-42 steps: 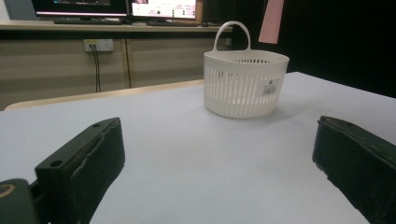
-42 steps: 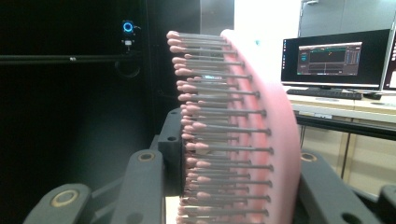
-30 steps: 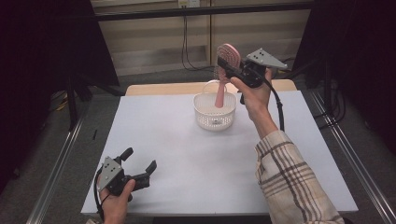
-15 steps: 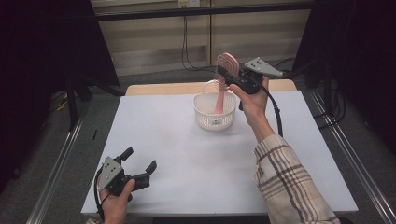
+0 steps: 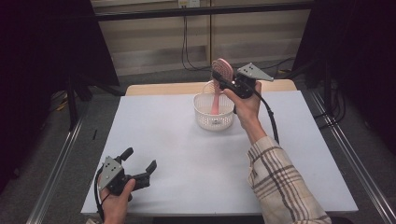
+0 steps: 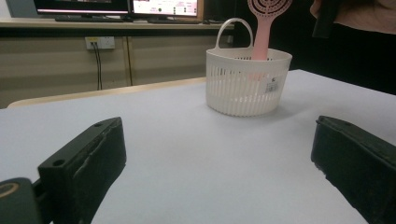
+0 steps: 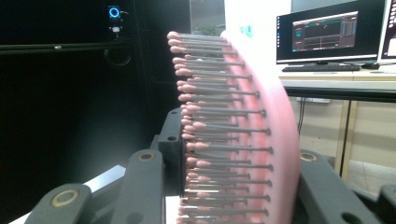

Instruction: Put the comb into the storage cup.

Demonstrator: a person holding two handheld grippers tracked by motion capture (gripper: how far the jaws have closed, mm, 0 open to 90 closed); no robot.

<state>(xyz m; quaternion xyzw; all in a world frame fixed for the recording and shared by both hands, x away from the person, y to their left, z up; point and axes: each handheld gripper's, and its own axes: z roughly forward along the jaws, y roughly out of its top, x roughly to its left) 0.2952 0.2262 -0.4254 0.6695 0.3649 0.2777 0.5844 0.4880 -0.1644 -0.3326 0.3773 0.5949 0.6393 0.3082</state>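
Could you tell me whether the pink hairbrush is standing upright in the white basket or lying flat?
Upright: the pink hairbrush stands handle-down in the white basket, its head gripped by the right tool.

In the high view the table (image 5: 196,154) is filling the middle of the frame. The basket (image 5: 214,112) is standing on it at upper centre, and the brush (image 5: 219,81) is standing upright in the basket, its head rising above the rim. The right gripper (image 5: 223,81) is sitting at the brush head, just right of the basket. The left gripper (image 5: 140,168) is resting at the lower left of the frame, near the table's front edge, well apart from the basket. Monitors (image 6: 116,6) are standing behind the table in the left gripper view.
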